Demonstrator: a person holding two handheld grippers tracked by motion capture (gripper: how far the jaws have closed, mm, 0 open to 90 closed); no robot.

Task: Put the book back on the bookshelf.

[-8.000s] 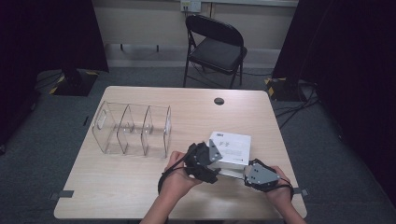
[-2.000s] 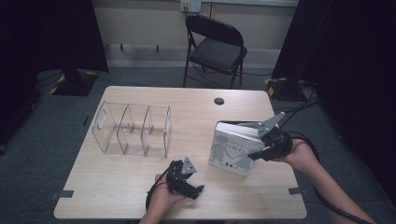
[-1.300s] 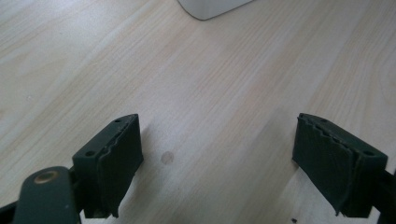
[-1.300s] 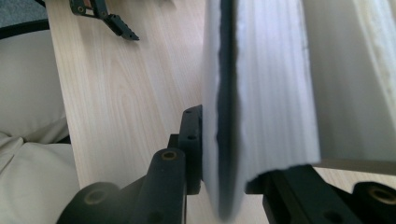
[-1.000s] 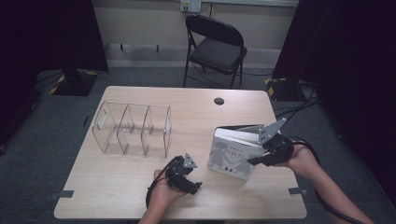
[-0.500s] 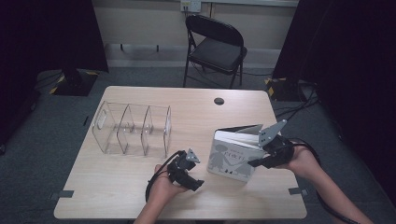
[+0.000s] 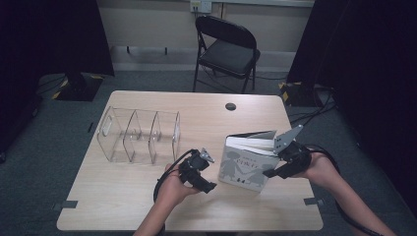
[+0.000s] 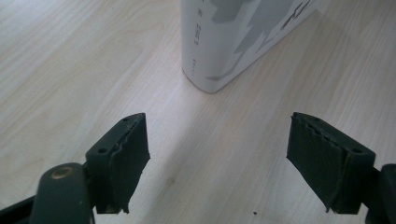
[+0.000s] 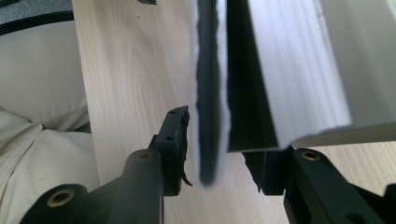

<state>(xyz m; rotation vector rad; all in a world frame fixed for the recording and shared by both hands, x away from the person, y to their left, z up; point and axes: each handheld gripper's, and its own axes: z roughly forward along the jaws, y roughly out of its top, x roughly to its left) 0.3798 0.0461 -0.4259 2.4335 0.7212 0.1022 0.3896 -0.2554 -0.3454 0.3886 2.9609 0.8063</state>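
Dark curtains and grey carpet surround a pale wooden table (image 7: 147,206), behind which stands a black folding chair (image 7: 227,49). On the table's left half sits a clear plastic divider rack with upright partitions (image 7: 140,135). Toward the right half, a white hardcover book with grey silhouette figures on its cover (image 7: 244,167) stands upright on its lower edge, its cover swung a little away from the pages at the top.

At the book's right side is the right gripper (image 7: 275,169), held by the person's right hand (image 7: 322,169). In the right gripper view, the right gripper's jaws have just been opening; they straddle the loose cover, with a sliver of daylight between the left pad and the board, so nothing is pinched.

Just left of the book is the left gripper (image 7: 209,187), held in the left hand (image 7: 172,189), near the spine but apart from it. In the left gripper view, its jaws stand spread wide with bare tabletop between them, and the book's spine corner (image 8: 210,70) lies ahead.
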